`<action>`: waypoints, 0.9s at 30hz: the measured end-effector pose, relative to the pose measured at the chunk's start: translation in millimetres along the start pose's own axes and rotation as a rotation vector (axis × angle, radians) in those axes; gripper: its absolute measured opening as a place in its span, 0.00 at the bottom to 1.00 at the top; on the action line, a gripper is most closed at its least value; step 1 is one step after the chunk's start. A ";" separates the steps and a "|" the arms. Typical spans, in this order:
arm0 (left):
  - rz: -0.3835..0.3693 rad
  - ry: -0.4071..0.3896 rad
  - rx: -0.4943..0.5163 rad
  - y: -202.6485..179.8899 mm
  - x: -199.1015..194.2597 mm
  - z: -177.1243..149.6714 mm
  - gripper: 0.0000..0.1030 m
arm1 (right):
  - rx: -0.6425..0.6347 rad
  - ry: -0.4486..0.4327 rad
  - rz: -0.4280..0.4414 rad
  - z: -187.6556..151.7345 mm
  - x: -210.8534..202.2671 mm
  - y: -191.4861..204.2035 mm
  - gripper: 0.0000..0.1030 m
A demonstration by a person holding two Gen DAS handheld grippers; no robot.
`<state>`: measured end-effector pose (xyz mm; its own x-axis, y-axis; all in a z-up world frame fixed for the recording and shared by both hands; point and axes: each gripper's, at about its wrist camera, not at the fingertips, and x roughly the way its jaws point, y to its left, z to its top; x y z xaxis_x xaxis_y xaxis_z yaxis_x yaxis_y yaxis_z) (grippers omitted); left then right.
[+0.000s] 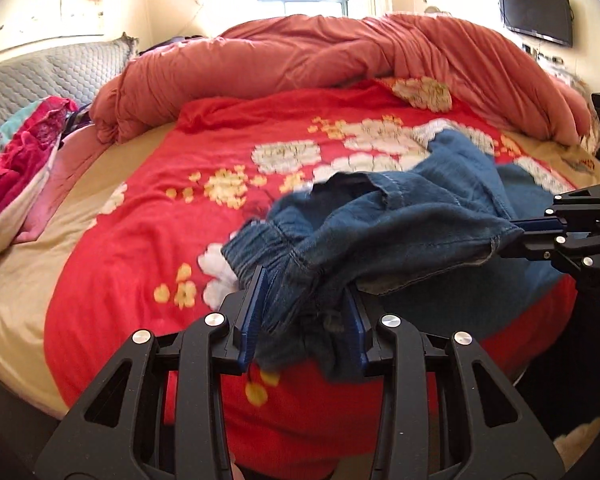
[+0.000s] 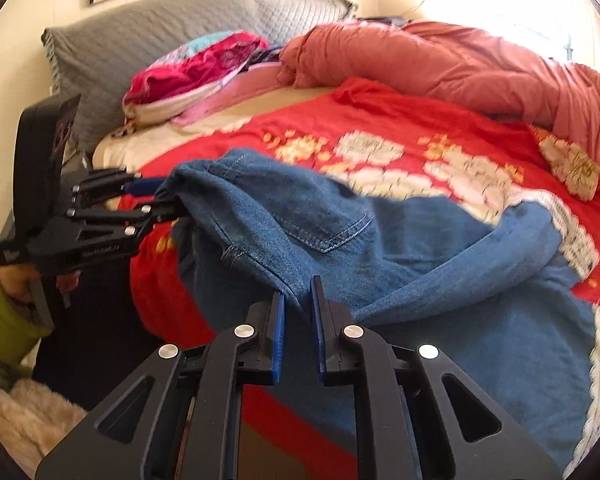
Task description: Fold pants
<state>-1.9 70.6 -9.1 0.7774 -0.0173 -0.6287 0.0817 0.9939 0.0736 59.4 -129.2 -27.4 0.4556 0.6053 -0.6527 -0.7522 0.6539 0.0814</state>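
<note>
- The pants [image 1: 400, 224], blue denim, are lifted at one end above the bed [image 1: 32, 280]; the rest of the cloth trails down onto the red flowered blanket [image 1: 148, 216], seen best in the right wrist view.
- The left gripper [image 1: 306, 312] is grasping a bunched part of the pants by the gathered elastic band; the cloth fills the space between its blue pads, which is likely why its jaws stand partly apart.
- The right gripper [image 2: 298, 320] is clenched on a thin fold of denim, with its jaws nearly together.
- Each gripper takes a different spot along the same raised end, seemingly so that the cloth can be spread between them and laid out flat before any fold.
- The pants look blurred in both views, which suggests the cloth is swinging, not settled.
- The rolled-back comforter [image 1: 340, 52] and the pile of clothes [image 1: 20, 160] by the grey pillow [image 1: 60, 76] lie well apart from the pants, so the middle of the blanket is free to serve as the folding surface.
- No fold appears made so far; I judge this an early, straightening step.
</note>
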 end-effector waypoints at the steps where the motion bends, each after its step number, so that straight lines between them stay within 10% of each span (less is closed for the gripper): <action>1: -0.007 0.011 0.004 0.4 -0.4 -3.1 0.31 | -0.005 0.016 0.010 -5.2 1.6 2.1 0.11; 14: -0.042 0.022 -0.199 44.1 -36.9 -8.7 0.44 | -0.031 0.110 0.097 -32.1 18.6 17.8 0.13; 20: -0.212 0.008 -0.198 9.0 -21.8 26.4 0.44 | 0.011 0.115 0.117 -38.1 18.9 14.4 0.15; 27: -0.171 0.189 -0.120 -27.4 38.9 3.8 0.44 | 0.087 0.038 0.136 -35.3 -18.1 2.9 0.28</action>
<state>28.5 42.2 -32.7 0.6275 -0.1771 -0.7582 0.1184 0.9842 -0.1318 32.2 -154.3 -41.9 0.3323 0.6744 -0.6593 -0.7608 0.6049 0.2353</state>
